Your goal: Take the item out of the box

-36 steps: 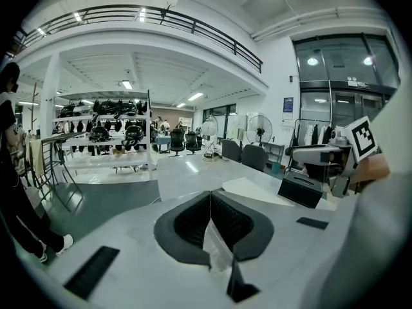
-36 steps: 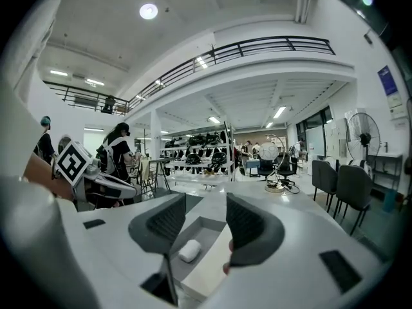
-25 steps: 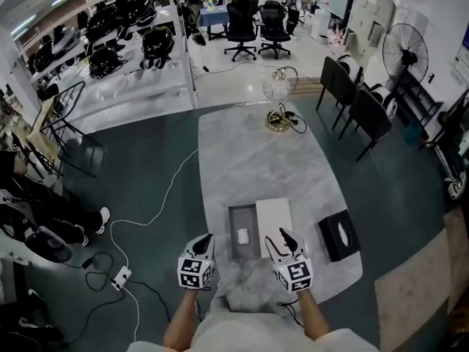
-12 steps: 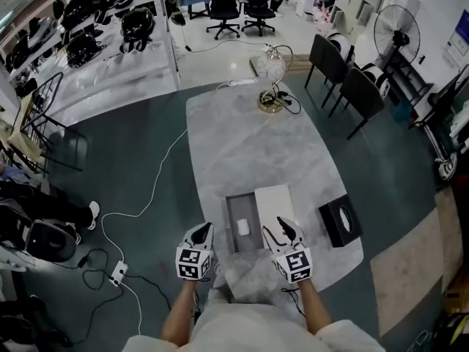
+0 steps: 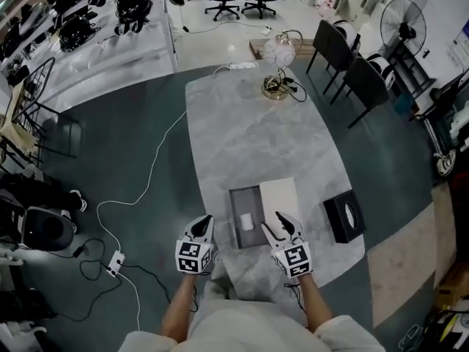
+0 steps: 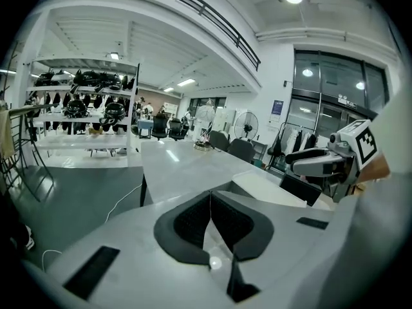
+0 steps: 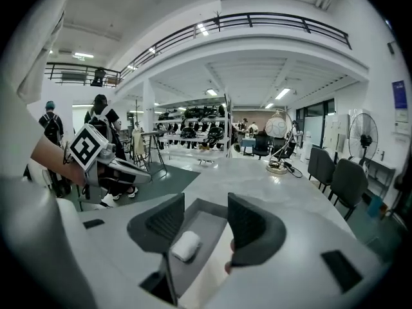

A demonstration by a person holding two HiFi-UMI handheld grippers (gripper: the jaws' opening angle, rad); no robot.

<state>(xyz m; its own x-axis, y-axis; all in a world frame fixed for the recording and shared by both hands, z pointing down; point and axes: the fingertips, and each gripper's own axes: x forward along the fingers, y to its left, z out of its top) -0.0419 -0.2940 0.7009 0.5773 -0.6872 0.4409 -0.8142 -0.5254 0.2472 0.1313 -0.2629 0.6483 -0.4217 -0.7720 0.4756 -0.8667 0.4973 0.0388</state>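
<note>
Nearest the person, the left gripper [image 5: 205, 222] hovers by the table's near-left corner. Its own view shows the two dark pads pressed together along a thin seam, with nothing between them. The right gripper [image 5: 275, 224] hangs just over the near end of the box [image 5: 244, 200], and its jaws are spread. Through the gap its camera looks down on the item [image 7: 185, 245], a small white rounded pad (its make cannot be told), which lies untouched on the grey floor of the open box.

In the head view the item [image 5: 247, 222] sits in the near half of that shallow grey tray. A white lid [image 5: 280, 200] lies flat, touching the box's right side. Farther right, near the table edge, stands a black tissue box [image 5: 344, 216] with an oval slot on top.

The marble table [image 5: 249, 138] stretches away bare to its far end, where a gold-based lamp [image 5: 278, 68] stands with its cord. Beyond the table's right side are dark chairs [image 5: 352, 72], and past them a standing fan [image 5: 401, 22]. A white cable [image 5: 157, 163] trails across the green floor on the left.
</note>
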